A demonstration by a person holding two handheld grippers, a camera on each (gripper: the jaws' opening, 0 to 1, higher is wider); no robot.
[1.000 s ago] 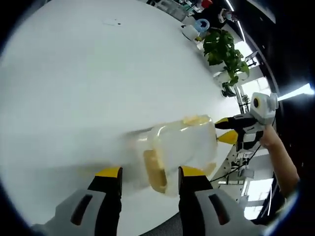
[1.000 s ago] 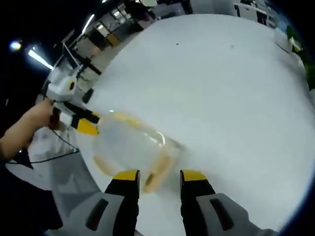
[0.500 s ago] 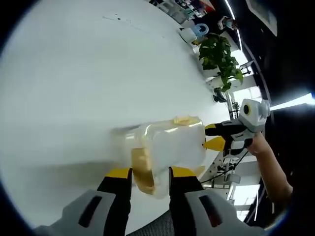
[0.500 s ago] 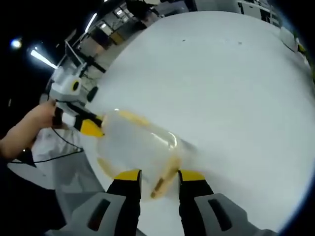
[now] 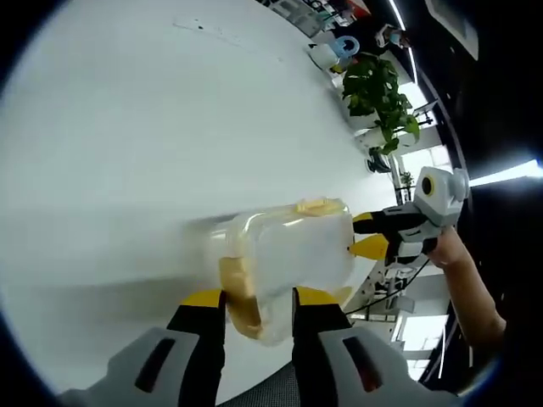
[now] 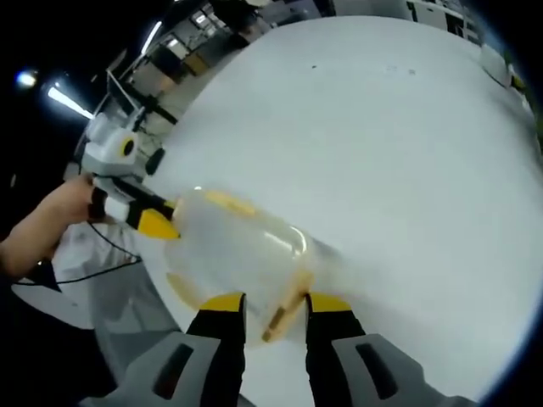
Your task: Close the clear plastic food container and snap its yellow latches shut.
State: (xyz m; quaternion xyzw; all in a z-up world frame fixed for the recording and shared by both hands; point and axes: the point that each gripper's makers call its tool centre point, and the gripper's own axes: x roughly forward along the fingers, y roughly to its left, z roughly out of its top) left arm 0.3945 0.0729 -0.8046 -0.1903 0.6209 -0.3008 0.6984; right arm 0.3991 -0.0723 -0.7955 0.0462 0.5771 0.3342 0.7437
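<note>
Near the edge of the white worktop [image 5: 127, 144] the clear plastic food container [image 5: 293, 254] lies between the two grippers, its long axis running from one to the other. Closest in the left gripper view, the left gripper [image 5: 257, 307] has its yellow-tipped fingers [image 5: 202, 298] drawn in on either side of the container's near short end, pinching the yellow latch [image 5: 237, 292] there. The container's body looks cloudy and translucent with rounded corners, and its lid sits down on the base. Another yellow latch [image 5: 318, 206] shows on a long side, lying against the wall. Beyond the far short end, the right gripper [image 5: 373, 236] comes in from the right, a person's hand [image 5: 450, 250] behind it. Farther off a green potted plant [image 5: 377, 93] stands past the worktop's rim.

Low in the right gripper view, the right gripper [image 6: 273, 305] closes its fingers [image 6: 222, 303] around the near end of the container [image 6: 237, 250], nipping a yellow latch [image 6: 287, 307] that sticks out at a slant between them. A yellow side latch [image 6: 225, 202] runs along the upper long edge. At the far end the left gripper [image 6: 153, 222] touches the container, held by a hand [image 6: 55, 212], with the white worktop [image 6: 382, 144] stretching away beyond
</note>
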